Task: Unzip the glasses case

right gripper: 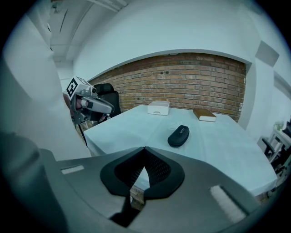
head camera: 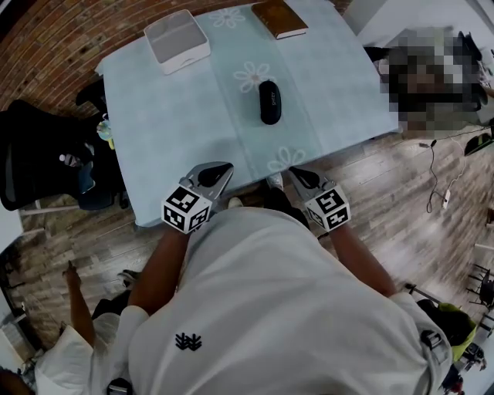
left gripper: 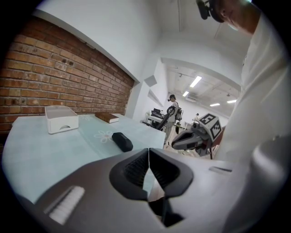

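Note:
The black zipped glasses case lies closed near the middle of the pale blue tablecloth, lengthwise away from me. Both grippers hang at the table's near edge, close to my body and well short of the case. My left gripper is shut with nothing in it, and so is my right gripper. In the left gripper view the case sits ahead beyond the closed jaws, with the right gripper to the side. The right gripper view shows the case beyond its closed jaws.
A white box stands at the table's far left and a brown book at the far edge. A black chair is left of the table. A seated person, blurred, and a cable on the wooden floor are at the right.

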Tool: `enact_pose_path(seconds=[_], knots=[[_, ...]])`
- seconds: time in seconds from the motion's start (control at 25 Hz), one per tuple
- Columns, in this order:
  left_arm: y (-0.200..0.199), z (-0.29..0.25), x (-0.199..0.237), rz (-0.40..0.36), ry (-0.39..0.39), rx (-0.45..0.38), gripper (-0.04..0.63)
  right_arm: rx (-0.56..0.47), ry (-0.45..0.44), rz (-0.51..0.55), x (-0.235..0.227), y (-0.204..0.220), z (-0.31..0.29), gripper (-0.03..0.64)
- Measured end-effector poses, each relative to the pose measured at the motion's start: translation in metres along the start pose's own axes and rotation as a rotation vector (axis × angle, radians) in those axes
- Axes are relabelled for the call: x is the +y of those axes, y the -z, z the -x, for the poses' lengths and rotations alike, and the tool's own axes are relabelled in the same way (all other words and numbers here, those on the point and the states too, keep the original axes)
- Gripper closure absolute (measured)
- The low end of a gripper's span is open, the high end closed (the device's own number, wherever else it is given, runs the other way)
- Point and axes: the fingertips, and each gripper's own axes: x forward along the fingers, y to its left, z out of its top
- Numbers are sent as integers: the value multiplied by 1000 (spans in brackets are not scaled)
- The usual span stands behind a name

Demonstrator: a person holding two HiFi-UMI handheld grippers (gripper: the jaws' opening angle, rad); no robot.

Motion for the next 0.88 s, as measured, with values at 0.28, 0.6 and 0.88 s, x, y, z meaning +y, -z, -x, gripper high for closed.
enact_pose_path(seconds=[0.28, 0.6, 0.88], knots=[[1, 1, 0, -4, -1, -10, 541, 0, -6, 16, 4, -1, -3, 615], [4, 1, -2, 3, 6, -1, 541, 7, -14, 20, 5, -1, -3, 615], [9, -4, -2, 14, 4, 16, 541, 16, -17, 13, 0, 4, -3, 615]])
